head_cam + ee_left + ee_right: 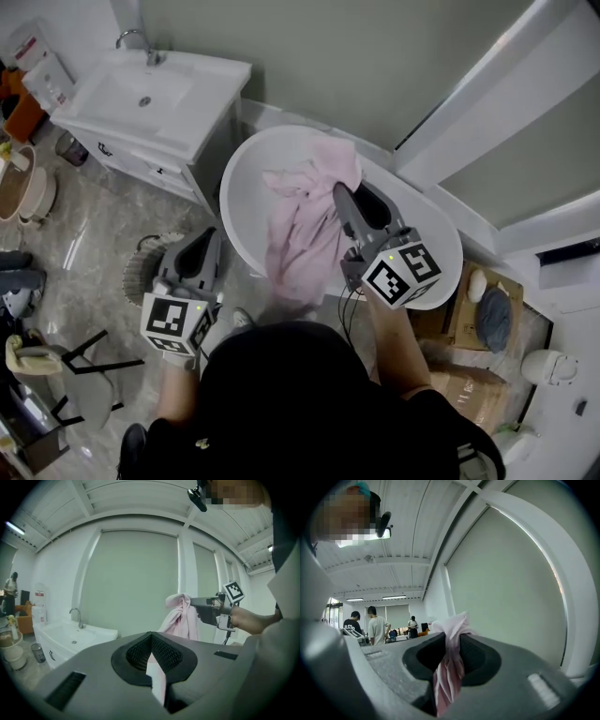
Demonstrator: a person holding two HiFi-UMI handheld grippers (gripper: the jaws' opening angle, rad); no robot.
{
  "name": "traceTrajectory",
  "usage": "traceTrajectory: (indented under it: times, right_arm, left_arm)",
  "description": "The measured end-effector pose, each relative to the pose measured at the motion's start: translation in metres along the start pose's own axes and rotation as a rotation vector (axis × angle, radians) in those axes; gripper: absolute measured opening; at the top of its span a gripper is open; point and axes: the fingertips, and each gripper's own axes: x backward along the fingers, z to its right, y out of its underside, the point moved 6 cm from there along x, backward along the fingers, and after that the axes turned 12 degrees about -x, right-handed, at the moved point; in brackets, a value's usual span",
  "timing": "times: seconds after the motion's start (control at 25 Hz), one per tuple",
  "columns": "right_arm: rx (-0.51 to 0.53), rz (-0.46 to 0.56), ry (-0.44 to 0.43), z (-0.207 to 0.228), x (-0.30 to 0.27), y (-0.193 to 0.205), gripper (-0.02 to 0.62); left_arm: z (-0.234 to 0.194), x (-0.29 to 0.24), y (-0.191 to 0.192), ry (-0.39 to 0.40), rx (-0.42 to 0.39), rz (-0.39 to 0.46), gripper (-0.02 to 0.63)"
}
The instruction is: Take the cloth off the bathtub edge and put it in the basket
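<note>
Sink cabinet [141, 94] at ten o'clock of the person, against the wall. Woven basket [139, 272] on the floor at nine o'clock, partly behind the left gripper [208, 234], whose jaws are closed together with nothing between them. White bathtub [246, 187] at twelve o'clock. Pink cloth [300, 225] hangs in the air over the tub, clear of its edge. Right gripper [339, 190] at one o'clock has the cloth's top bunch pinched between nearly closed jaws.
</note>
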Motion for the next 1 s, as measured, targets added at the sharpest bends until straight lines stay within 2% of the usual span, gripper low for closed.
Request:
traceTrajectory:
  times: [0.28,0.44,0.56,0.8,1.0]
  right_arm:
    - [-0.016,-0.033,-0.09,-0.048,-0.03,0.019,0.089]
    - [-0.036,-0.053,-0.164,-0.079,-0.053,0.035,0.089]
    - [-0.053,-0.075,-0.235,-0.081,-0.06,0.037,0.089]
    - [-0.079,-0.158,-0.414,-0.138,-0.094,0.067,0.089]
    - [-0.081,-0.254,-0.587,-0.161,-0.117,0.09,0.089]
  left_arm:
    - [-0.029,0.045,0.02,-0.059,0.005,-0.027,0.014]
    - [-0.05,0.078,0.032,-0.125,0.016,-0.05,0.014]
    - [-0.044,0.088,0.032,-0.186,0.016,-0.076,0.014]
    - [-0.053,0.154,0.047,-0.366,0.053,-0.107,0.014]
    - [-0.035,0.182,0.057,-0.542,0.099,-0.152,0.014]
